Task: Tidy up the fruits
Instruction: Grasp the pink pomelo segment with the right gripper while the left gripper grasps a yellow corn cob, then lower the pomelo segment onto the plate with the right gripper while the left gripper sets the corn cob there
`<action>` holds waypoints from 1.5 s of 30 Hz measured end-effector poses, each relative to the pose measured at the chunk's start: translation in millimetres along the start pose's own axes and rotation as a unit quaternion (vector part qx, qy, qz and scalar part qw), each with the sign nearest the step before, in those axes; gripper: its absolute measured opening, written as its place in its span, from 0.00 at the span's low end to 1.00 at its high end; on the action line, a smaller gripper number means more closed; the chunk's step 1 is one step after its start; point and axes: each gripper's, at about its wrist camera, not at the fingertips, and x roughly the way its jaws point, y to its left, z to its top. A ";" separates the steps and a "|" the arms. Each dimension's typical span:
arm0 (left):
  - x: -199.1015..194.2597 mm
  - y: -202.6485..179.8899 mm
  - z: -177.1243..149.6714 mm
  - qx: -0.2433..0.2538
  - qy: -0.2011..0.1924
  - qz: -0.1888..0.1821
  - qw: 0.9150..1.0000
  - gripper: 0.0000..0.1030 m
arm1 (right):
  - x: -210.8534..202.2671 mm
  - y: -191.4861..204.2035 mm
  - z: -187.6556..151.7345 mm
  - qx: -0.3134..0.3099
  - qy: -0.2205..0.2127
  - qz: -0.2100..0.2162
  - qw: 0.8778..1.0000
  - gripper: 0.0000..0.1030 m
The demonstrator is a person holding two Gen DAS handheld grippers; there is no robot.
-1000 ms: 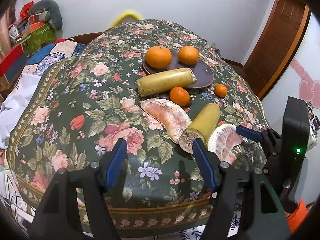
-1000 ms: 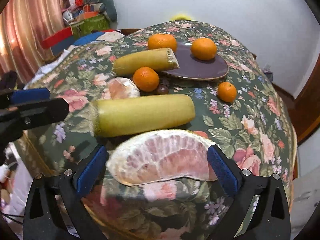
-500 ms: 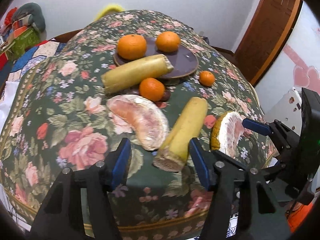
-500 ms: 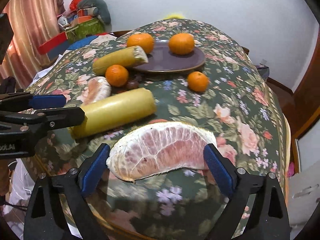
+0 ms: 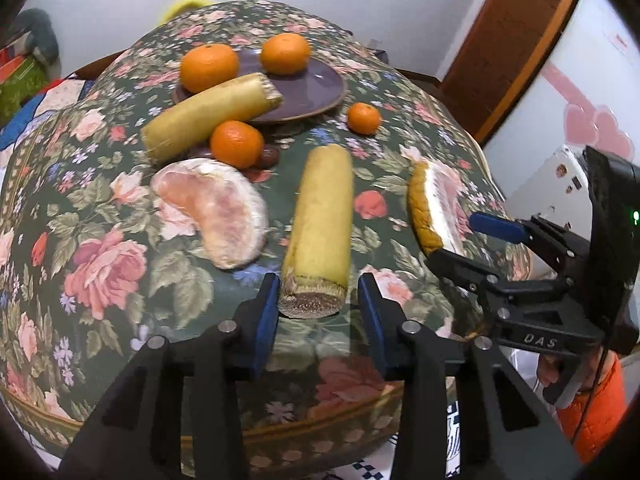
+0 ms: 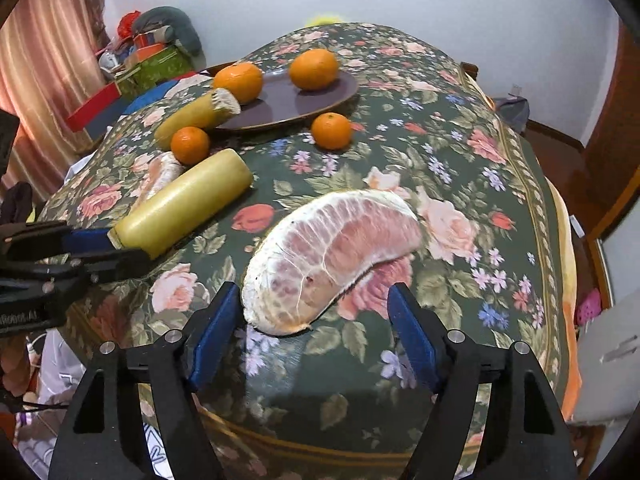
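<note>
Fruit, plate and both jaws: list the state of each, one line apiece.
Near yellow-green cut stalk piece: lying flat, cut end between open left gripper jaws, ungripped.
Peeled pink pomelo wedge: on the cloth, between open right gripper jaws.
Dark purple plate: holds two oranges.
Second stalk piece: one end propped on the plate rim.
Two small oranges: loose on the cloth.

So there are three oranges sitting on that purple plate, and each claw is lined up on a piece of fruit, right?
Not quite: the purple plate carries two oranges, as the right wrist view shows. Two more sit on the cloth. The claws are lined up as you say.
</note>
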 end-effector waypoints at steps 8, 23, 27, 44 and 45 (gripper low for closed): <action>11.2 -5.1 17.7 0.012 0.004 0.017 1.000 0.39 | -2.6 -13.5 6.2 0.050 -0.003 0.022 0.998 0.71; 36.7 -5.7 41.6 0.025 0.012 0.018 0.999 0.39 | 24.4 -21.5 22.1 0.057 -0.005 0.025 0.998 0.70; 43.7 -7.1 48.5 0.026 0.011 0.020 0.999 0.39 | 21.2 -28.0 21.1 0.052 -0.011 0.029 0.998 0.57; 53.2 -11.0 60.7 0.029 -0.017 0.047 0.998 0.36 | 20.8 -41.6 26.8 0.075 -0.033 0.032 0.996 0.51; 49.7 -10.5 61.1 0.028 -0.024 0.047 0.998 0.36 | 20.0 -41.2 27.2 0.074 -0.034 0.034 0.996 0.51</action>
